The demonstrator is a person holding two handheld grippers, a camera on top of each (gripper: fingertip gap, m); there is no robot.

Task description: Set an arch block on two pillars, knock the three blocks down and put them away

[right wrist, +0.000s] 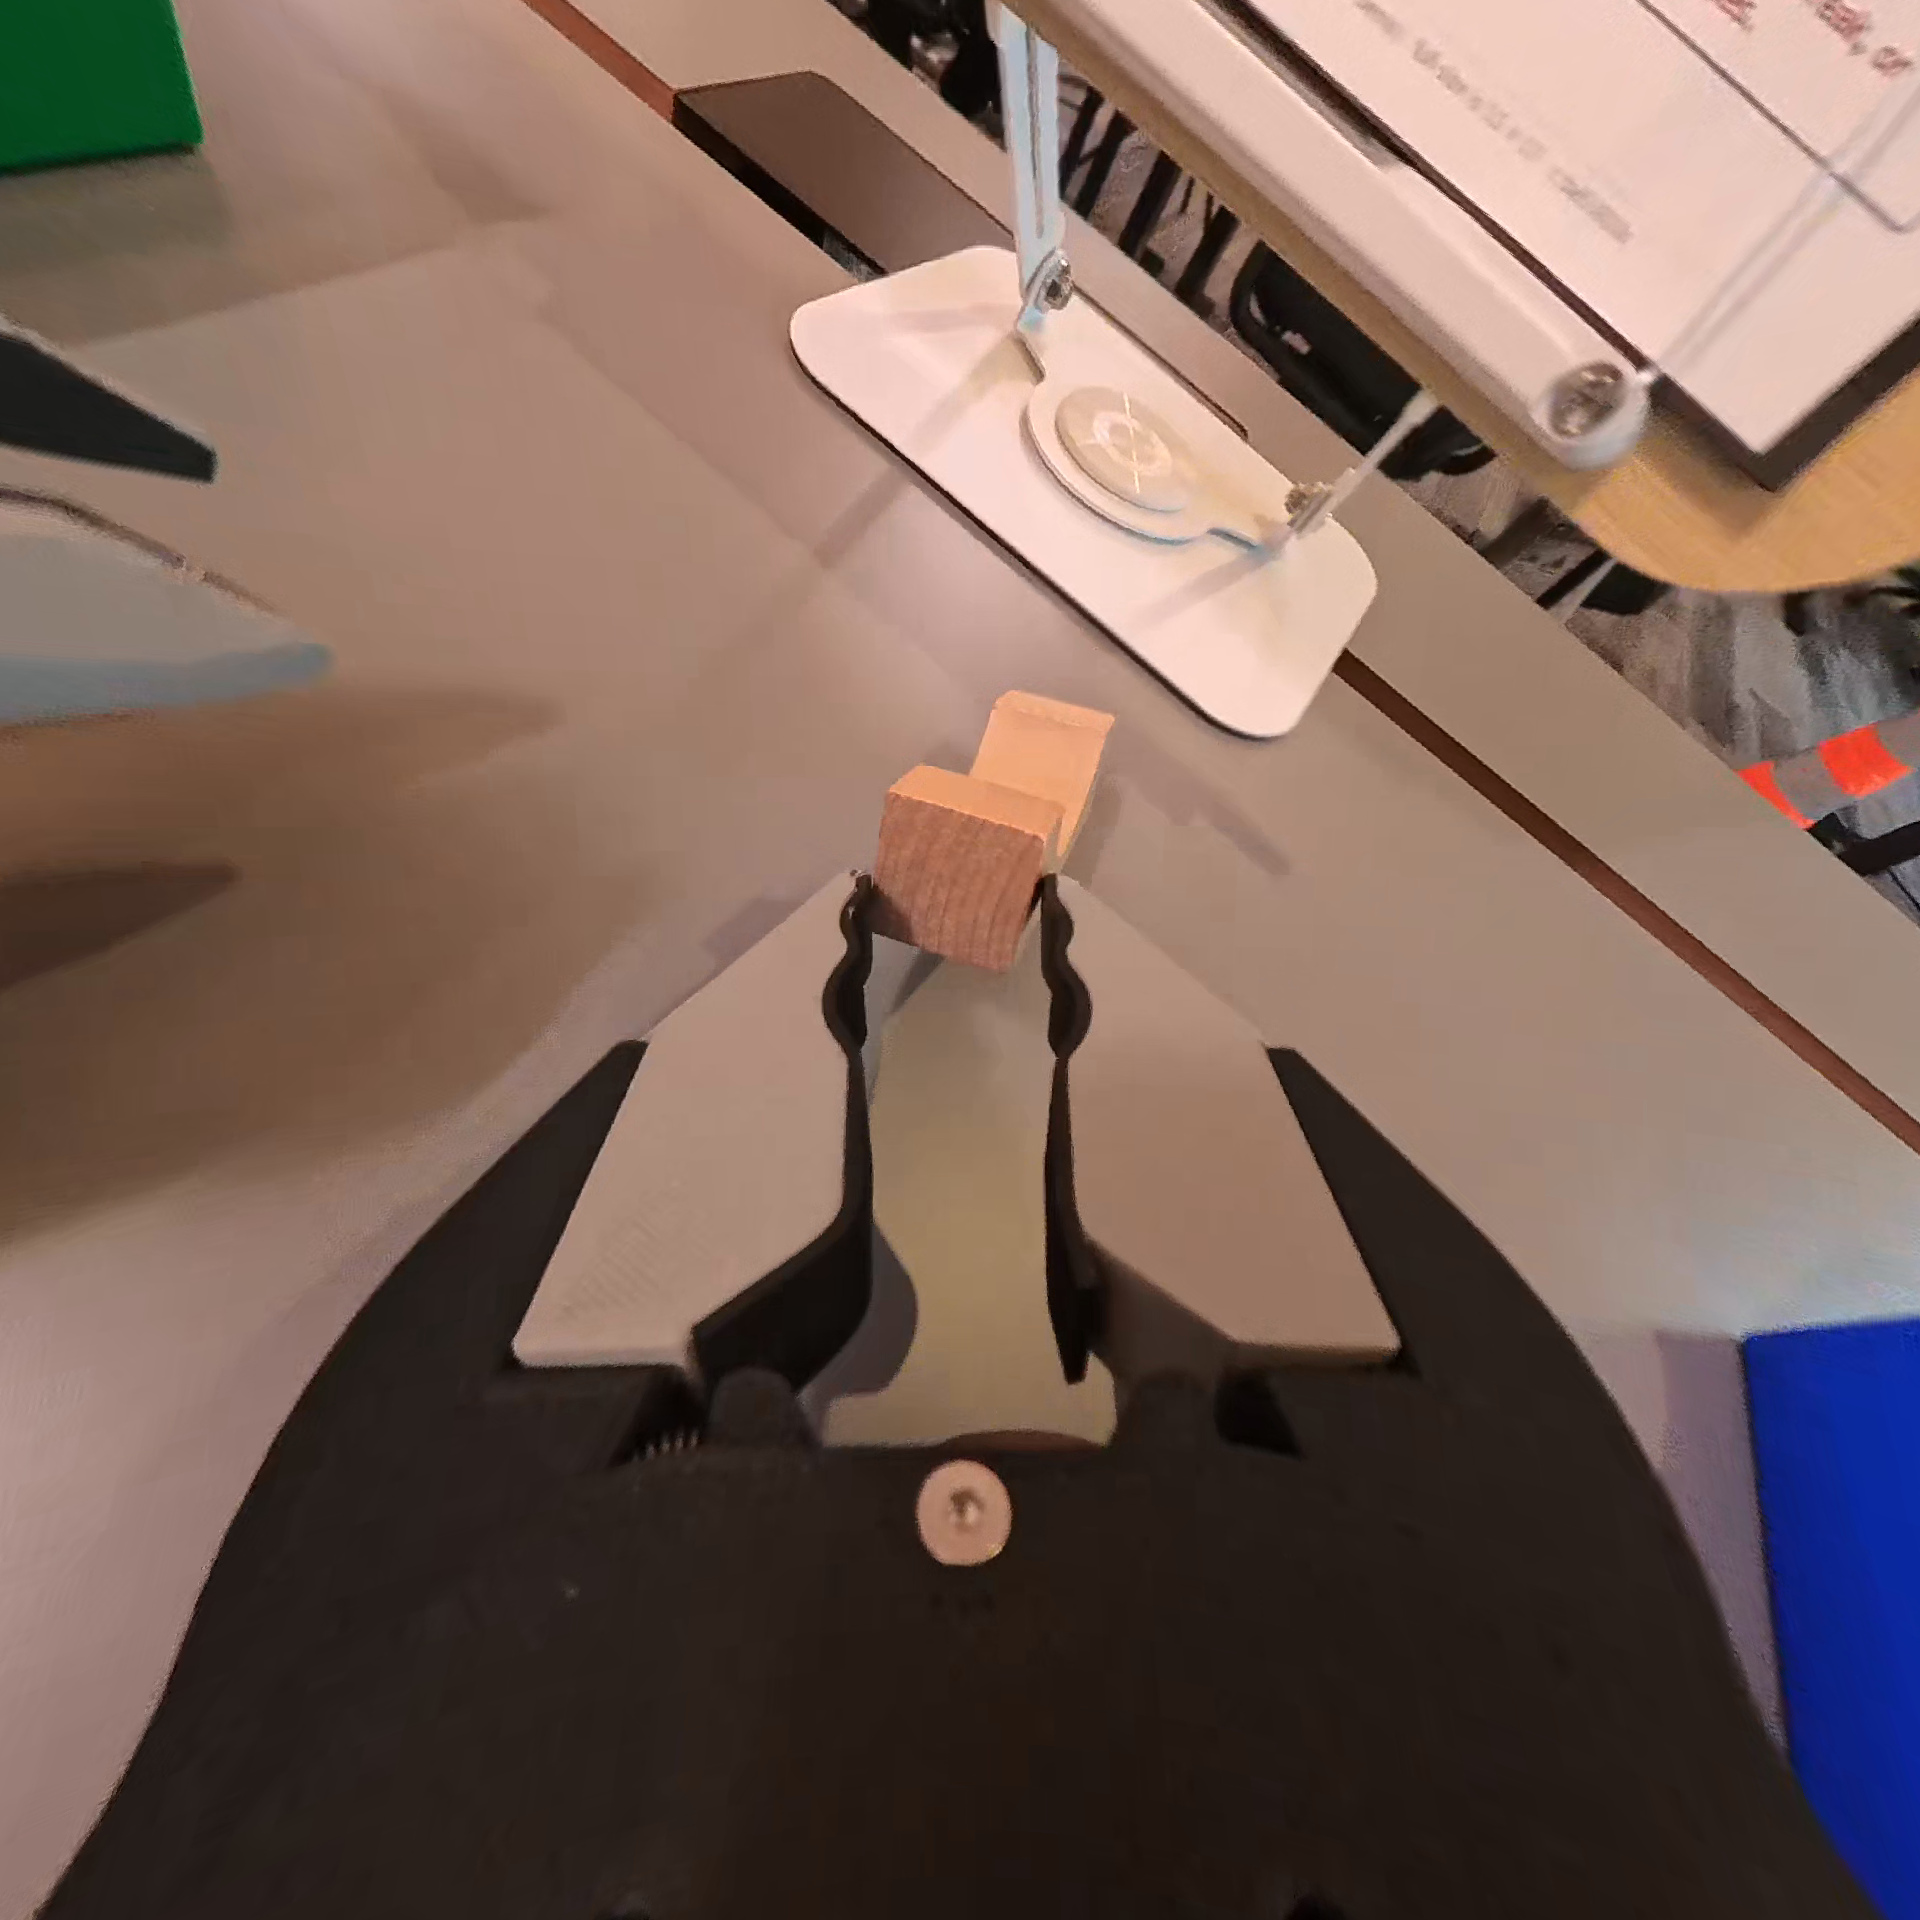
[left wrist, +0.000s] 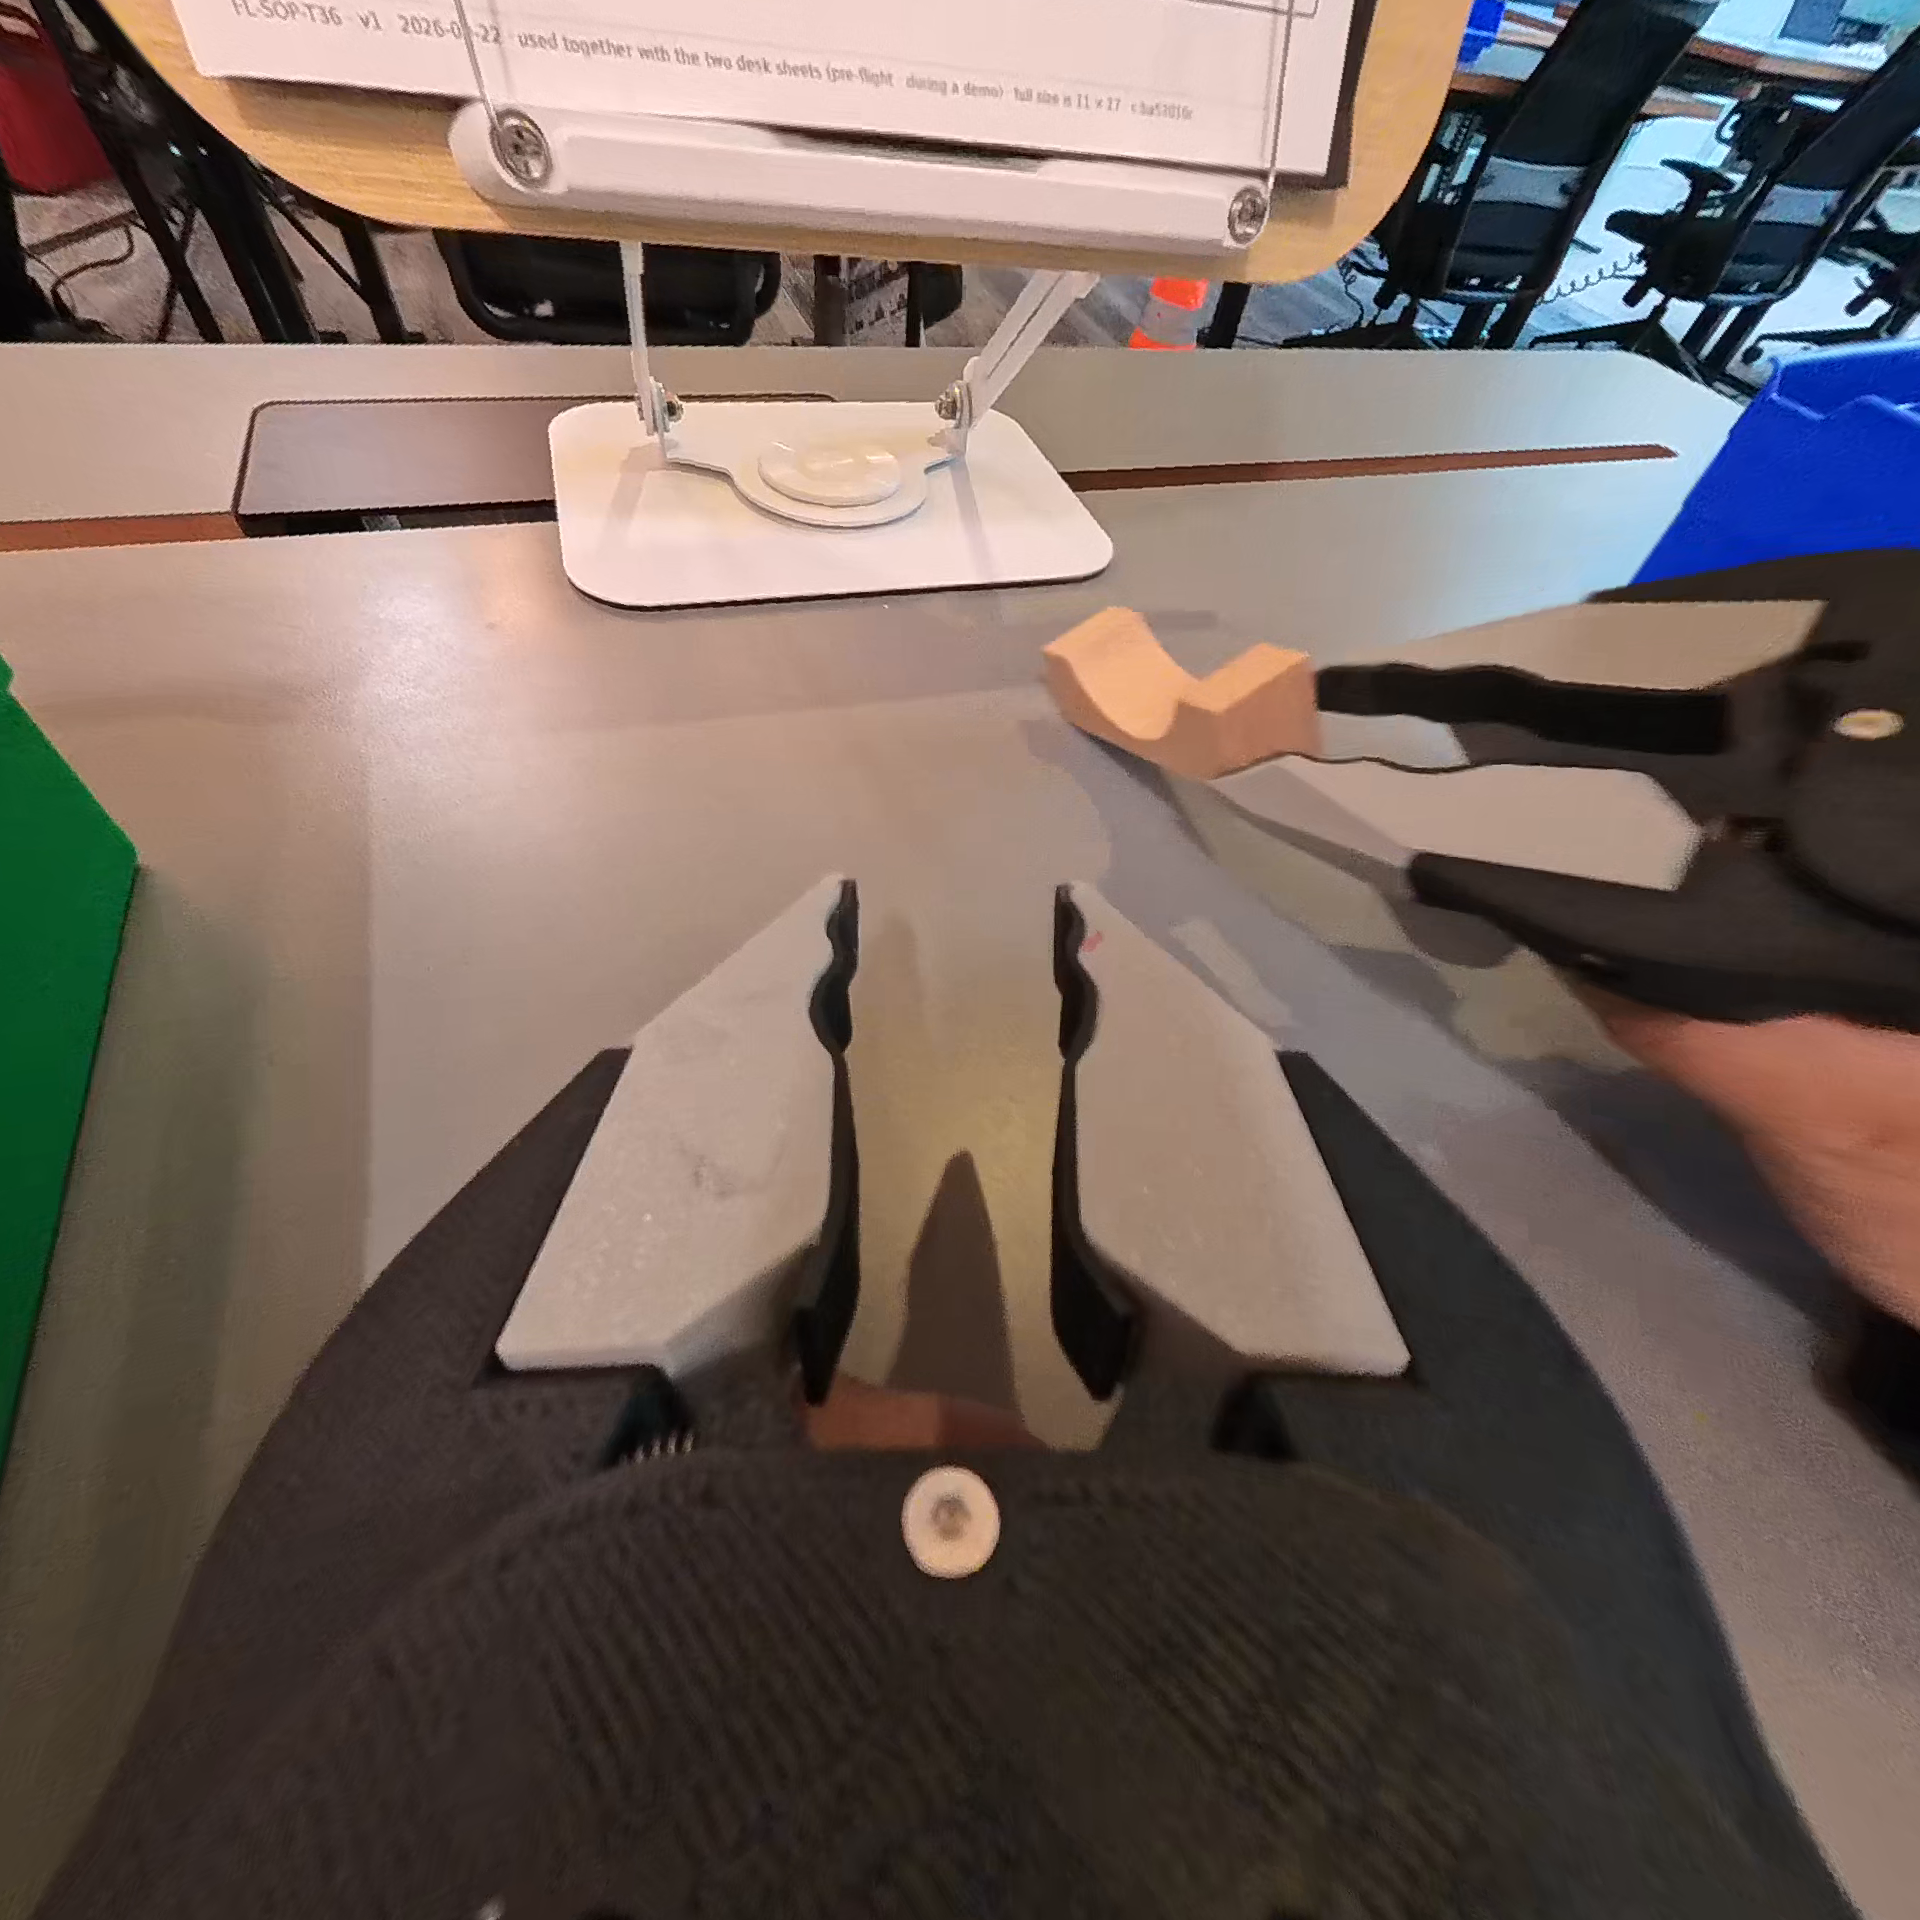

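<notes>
The light wooden arch block point(right wrist: 961, 888) lies lengthwise ahead of my right gripper point(right wrist: 951, 914), notch side up. Both pads press on the sides of its near end, so the gripper is shut on it, low over the grey table point(right wrist: 520, 935). In the left wrist view the same block point(left wrist: 1179, 691) sticks out of the right gripper point(left wrist: 1288, 743), which comes in from the right with a hand behind it. My left gripper point(left wrist: 956, 914) is open with only bare table between its fingers; it also shows at the left edge of the right wrist view point(right wrist: 208, 540). I see no pillar blocks.
A white document stand's base point(left wrist: 831, 520) sits on the table behind the block, with its board overhead. A green bin point(left wrist: 52, 987) stands at the left edge and a blue bin point(left wrist: 1808, 468) at the right. A dark slot point(left wrist: 395, 457) runs along the table's back.
</notes>
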